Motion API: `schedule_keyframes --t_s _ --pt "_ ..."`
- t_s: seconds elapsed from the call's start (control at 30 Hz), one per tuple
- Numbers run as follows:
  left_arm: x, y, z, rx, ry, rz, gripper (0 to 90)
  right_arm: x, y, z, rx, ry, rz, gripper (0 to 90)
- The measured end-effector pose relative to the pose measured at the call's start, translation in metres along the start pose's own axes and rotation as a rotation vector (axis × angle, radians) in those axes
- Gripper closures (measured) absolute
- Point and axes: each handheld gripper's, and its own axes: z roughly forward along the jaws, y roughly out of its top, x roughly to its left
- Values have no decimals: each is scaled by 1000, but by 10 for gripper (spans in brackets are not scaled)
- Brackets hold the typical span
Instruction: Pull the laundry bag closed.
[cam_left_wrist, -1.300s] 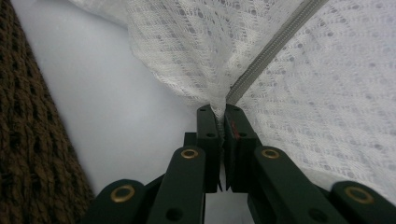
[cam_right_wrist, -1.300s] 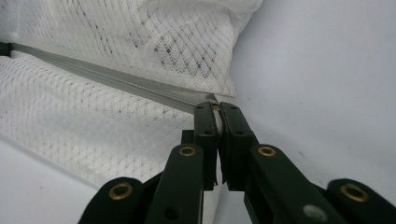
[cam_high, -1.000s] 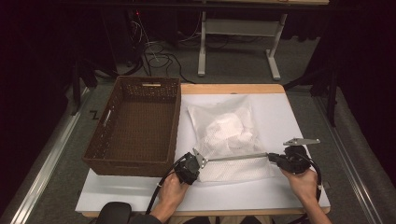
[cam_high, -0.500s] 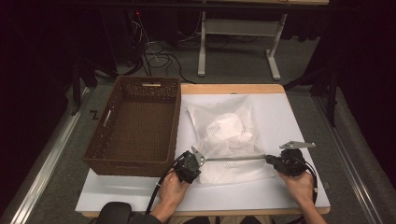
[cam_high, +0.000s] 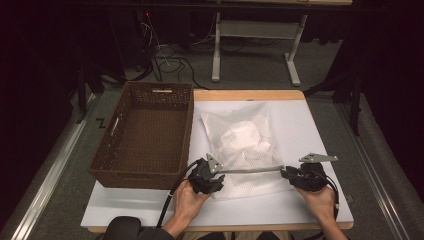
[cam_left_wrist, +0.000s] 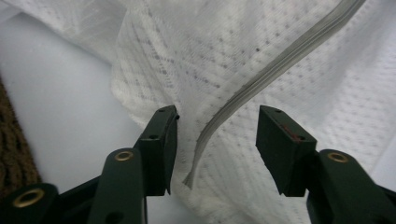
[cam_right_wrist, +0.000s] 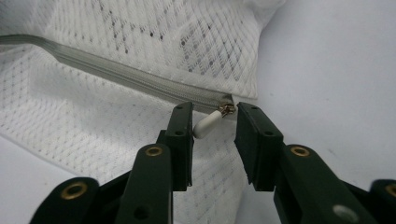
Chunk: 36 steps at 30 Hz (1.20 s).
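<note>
Here both grippers' jaws, just opening, flank the mesh bag's (cam_high: 245, 150) zipper (cam_high: 252, 170) ends.

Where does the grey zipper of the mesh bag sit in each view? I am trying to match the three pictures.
High view: the zipper runs level between the two grippers, low centre.
Left gripper view: it curves from top right down between the open jaws.
Right gripper view: it slants from upper left to the white pull tab between the jaws.
Shared landmark: the white mesh bag.
</note>
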Motion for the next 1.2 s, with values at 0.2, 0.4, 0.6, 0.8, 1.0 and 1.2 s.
schedule_keyframes --t_s 0.2,0.4,0.6,0.8,1.0,1.2 --pt "1 4 -10 -4 -65 -24 450 7 0 -14 -40 -5 -15 622" --pt "0 4 -19 -6 -106 -25 448 15 -6 -22 -55 6 -34 587" --pt "-2 1 -27 -9 -136 -19 444 21 -12 -24 -64 24 -44 580" --pt "-3 -5 -29 -15 -145 -13 439 29 -15 -22 -67 46 -52 579" --pt "-3 -11 -26 -15 -137 -14 435 37 -17 -15 -55 70 -60 578" --pt "-2 -15 -21 -6 -135 -15 434 43 -17 -8 -48 73 -74 579"
